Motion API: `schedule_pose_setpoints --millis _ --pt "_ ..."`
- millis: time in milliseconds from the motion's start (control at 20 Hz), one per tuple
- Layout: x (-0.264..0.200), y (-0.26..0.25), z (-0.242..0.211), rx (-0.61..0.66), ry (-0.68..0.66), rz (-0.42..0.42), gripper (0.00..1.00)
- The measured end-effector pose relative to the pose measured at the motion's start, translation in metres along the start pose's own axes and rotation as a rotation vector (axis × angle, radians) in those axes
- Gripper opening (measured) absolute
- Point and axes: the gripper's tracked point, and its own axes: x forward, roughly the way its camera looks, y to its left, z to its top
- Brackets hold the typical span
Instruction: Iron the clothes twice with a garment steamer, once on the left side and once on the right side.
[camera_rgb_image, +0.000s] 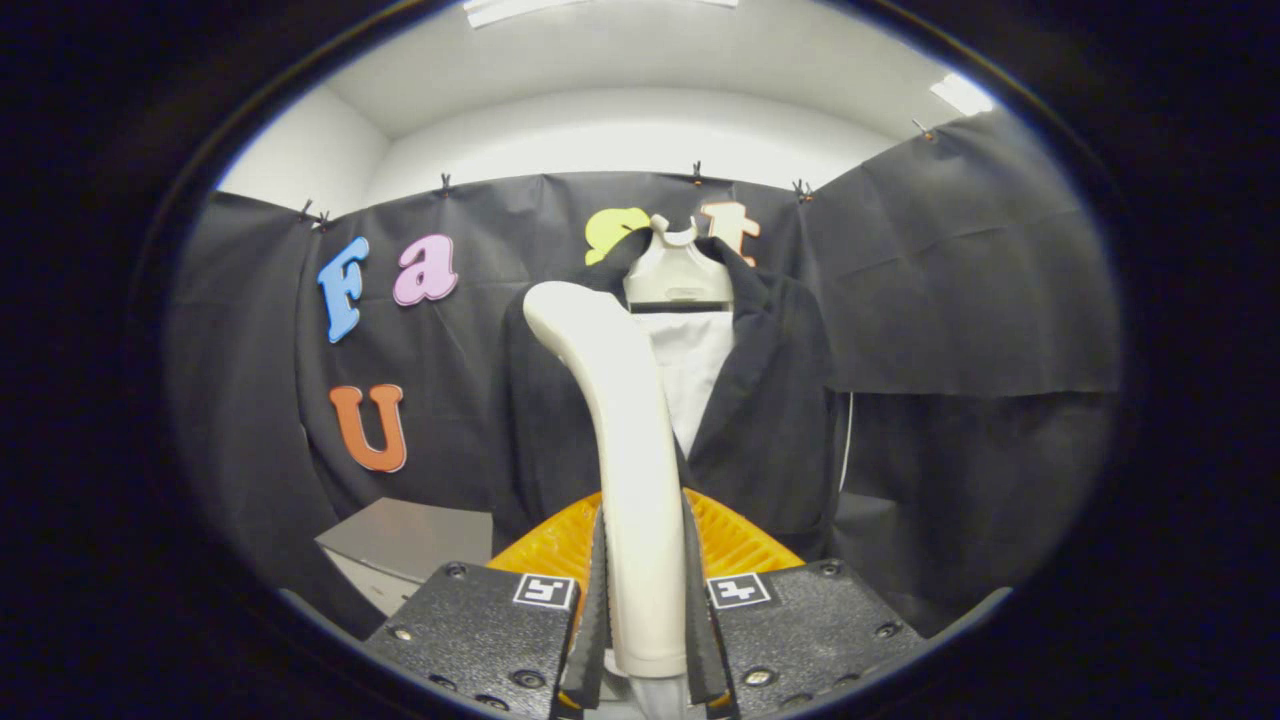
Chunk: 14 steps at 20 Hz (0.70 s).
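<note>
Both fingers of the tool (645, 640) clamp the cream hard-plastic garment steamer handle (625, 450) at centre frame; it looks rigid, smooth, maybe slippery, top-heavy. Beyond hangs the soft black jacket (770, 420).

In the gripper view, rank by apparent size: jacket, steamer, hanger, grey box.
1. Jacket
2. Steamer, shut in the hand-held gripper; nearness inflates it
3. Grey box and hanger look alike; unranked
</note>
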Motion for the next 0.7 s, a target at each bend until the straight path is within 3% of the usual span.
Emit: schedule_pose_setpoints --millis 700 --pt "0.068 -0.002 -0.032 -0.122 0.04 -0.102 0.35"
